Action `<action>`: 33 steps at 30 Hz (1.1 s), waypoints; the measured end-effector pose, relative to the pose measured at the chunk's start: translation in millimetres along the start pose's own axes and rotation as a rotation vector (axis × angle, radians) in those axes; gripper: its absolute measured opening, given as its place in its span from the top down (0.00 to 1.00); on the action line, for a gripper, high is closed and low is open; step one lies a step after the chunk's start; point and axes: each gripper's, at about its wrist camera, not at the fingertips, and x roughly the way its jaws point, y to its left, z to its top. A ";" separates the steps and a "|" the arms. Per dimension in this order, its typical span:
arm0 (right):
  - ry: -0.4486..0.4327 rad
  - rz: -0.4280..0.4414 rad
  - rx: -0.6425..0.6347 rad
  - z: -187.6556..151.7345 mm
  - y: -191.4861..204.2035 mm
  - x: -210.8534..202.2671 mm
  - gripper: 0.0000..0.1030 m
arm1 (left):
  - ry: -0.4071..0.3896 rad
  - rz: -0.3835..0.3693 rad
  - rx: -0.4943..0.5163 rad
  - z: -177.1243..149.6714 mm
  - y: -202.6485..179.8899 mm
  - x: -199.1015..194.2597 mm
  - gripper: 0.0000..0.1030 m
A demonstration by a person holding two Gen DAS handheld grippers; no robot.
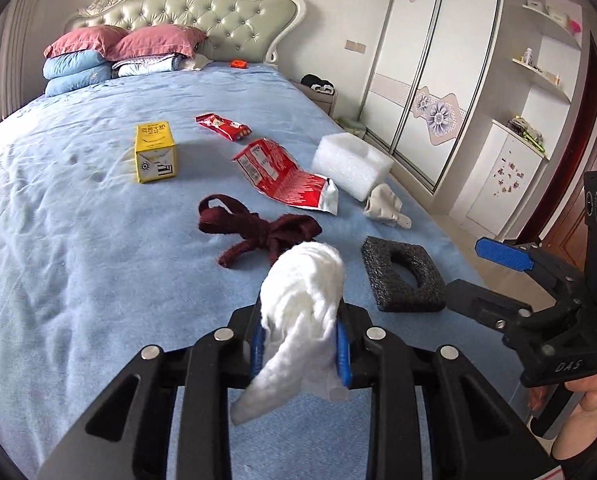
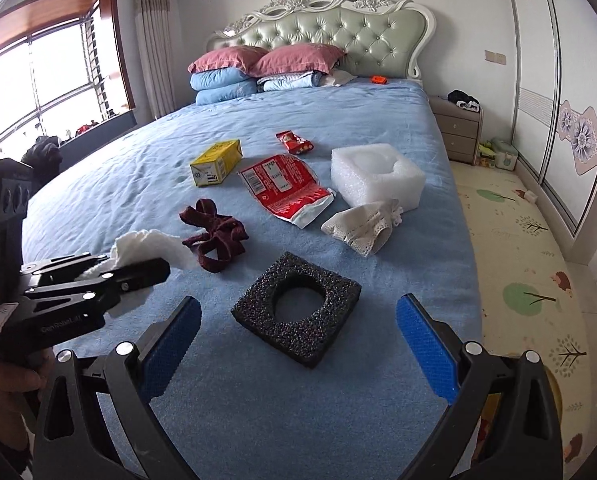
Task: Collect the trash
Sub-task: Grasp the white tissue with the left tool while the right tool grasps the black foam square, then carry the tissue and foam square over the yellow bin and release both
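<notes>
Trash lies on a blue bed (image 1: 78,240). My left gripper (image 1: 302,344) is shut on a white wad of tissue (image 1: 302,292), which bulges out above the blue pads and hangs below them; the right wrist view shows the same wad (image 2: 146,244) in the left gripper (image 2: 138,270). My right gripper (image 2: 298,308) stands open, held by a hand at the bed's right edge. A black foam square with a round hole (image 2: 298,336) lies just ahead of its blue pads (image 2: 426,352), untouched. From the left wrist view the right gripper (image 1: 486,280) sits beside that foam (image 1: 378,276).
Further up the bed lie a maroon cloth strip (image 2: 214,240), a large red wrapper (image 2: 286,188), a small red wrapper (image 2: 294,142), a yellow box (image 2: 216,162), a white foam block (image 2: 378,180) and a pale mask (image 2: 362,226). Pillows (image 2: 258,64) sit at the headboard. A play mat (image 2: 518,260) covers the floor on the right.
</notes>
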 end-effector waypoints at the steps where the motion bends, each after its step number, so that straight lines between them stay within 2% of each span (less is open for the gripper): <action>1: 0.016 -0.005 -0.004 1.2 2.7 5.5 0.08 | -0.003 0.000 -0.004 1.5 2.7 -0.8 0.73; 12: 0.141 -0.110 0.032 5.1 12.2 48.4 0.08 | -0.022 -0.028 -0.008 13.5 14.9 -3.9 0.73; 14: 0.166 -0.126 0.023 3.8 13.0 54.4 0.15 | -0.026 -0.024 -0.008 14.9 15.8 -3.5 0.73; 15: 0.171 -0.118 0.022 2.8 13.0 55.4 0.24 | -0.026 -0.025 -0.008 15.6 17.3 -3.4 0.73; 16: 0.171 -0.111 0.024 2.3 12.3 54.8 0.25 | -0.026 -0.026 -0.009 15.6 17.3 -3.5 0.73; 22: 0.097 -0.070 0.039 1.7 3.6 32.6 0.28 | -0.022 -0.043 -0.014 20.6 14.2 -1.3 0.73; 27: 0.030 -0.066 0.051 2.2 -12.3 2.1 0.28 | -0.012 -0.083 0.013 29.7 -8.7 4.5 0.73; 33: -0.048 -0.139 0.081 0.2 -51.0 -39.7 0.28 | 0.013 -0.152 0.062 41.7 -55.1 23.1 0.73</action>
